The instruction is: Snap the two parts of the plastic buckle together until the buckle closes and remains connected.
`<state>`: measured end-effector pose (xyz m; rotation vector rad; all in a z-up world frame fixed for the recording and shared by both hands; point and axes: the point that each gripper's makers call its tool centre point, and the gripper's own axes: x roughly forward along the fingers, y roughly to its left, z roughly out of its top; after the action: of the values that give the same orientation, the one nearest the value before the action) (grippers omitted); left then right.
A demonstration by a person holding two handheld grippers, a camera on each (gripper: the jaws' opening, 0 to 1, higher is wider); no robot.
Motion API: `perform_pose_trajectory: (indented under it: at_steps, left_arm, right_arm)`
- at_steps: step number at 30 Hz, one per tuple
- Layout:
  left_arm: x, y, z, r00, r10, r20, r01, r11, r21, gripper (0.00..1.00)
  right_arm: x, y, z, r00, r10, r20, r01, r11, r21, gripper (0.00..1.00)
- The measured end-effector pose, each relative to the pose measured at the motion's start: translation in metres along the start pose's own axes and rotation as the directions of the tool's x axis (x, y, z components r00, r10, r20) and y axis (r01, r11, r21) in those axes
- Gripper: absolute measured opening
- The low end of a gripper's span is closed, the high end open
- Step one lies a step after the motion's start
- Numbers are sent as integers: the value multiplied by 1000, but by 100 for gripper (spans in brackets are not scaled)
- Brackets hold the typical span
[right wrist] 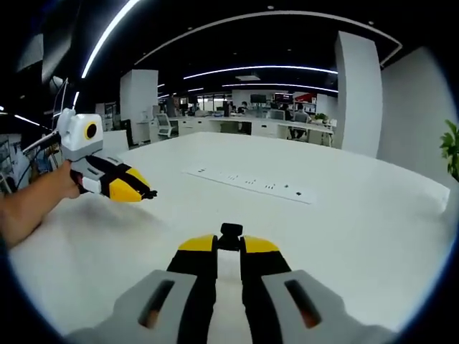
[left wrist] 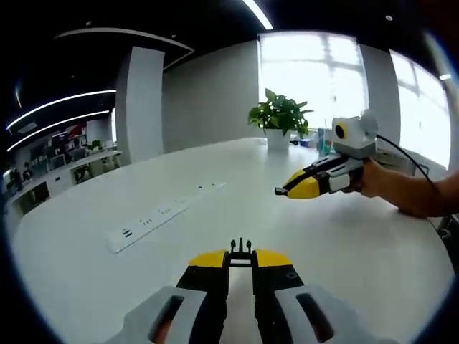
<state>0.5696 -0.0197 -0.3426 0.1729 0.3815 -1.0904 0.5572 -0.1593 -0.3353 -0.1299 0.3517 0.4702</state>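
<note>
Buckle halves are carried apart, one by each gripper, above the white worktop (left wrist: 86,215). In the left gripper view, the pronged buckle part (left wrist: 241,252) is pinched at the tips of the left gripper (left wrist: 241,259), whose fingers are pressed against it. In the right gripper view, the socket buckle part (right wrist: 230,235) is pinched likewise by the right gripper (right wrist: 229,245). A power strip (right wrist: 251,184) is seen lying on the worktop, and a potted plant (left wrist: 280,118) stands at its far edge.

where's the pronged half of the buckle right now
In the left gripper view the pronged buckle half sits pinched at the tip of the left tool, low and centre, above the white table, with the power strip off to its left.
</note>
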Motion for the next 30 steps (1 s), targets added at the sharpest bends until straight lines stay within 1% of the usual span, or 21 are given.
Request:
perform_pose_trajectory:
  at_steps: [4, 9, 15, 20, 25, 28, 29, 30]
  left_arm:
    - [-2, -7, -3, 1000, -5, -5, 5, 1000, -3, 10]
    - [-11, -16, -14, 1000, -1, -21, 1, 1000, -6, 10]
    - [-23, -24, -21, 1000, 7, -11, -8, 1000, -17, 10]
    - [-32, -35, -18, 1000, 11, 0, -11, 1000, -9, 10]
    - [-35, -42, -24, 1000, 7, -14, -7, 1000, -4, 10]
    - [-39, -48, -27, 1000, 4, -16, -4, 1000, -6, 10]
    - [-41, -50, -27, 1000, 2, -15, -3, 1000, -8, 10]
    - [-41, -49, -26, 1000, 0, -13, 0, 1000, -10, 10]
  right_arm:
    - [-6, 3, 0, 1000, 3, 3, -3, 1000, 2, 10]
    - [-11, 13, -2, 1000, 19, 3, -19, 1000, 0, 10]
    - [-19, 25, -7, 999, 36, -3, -36, 999, -1, 10]
    - [-23, 36, -12, 999, 47, -12, -48, 999, -4, 10]
    - [-29, 49, -17, 998, 63, -25, -64, 998, -17, 10]
    - [-31, 51, -18, 997, 68, -27, -69, 998, -14, 10]
    - [-30, 50, -18, 997, 67, -29, -68, 998, -14, 10]
    - [-26, 45, -16, 997, 66, -33, -66, 998, -12, 10]
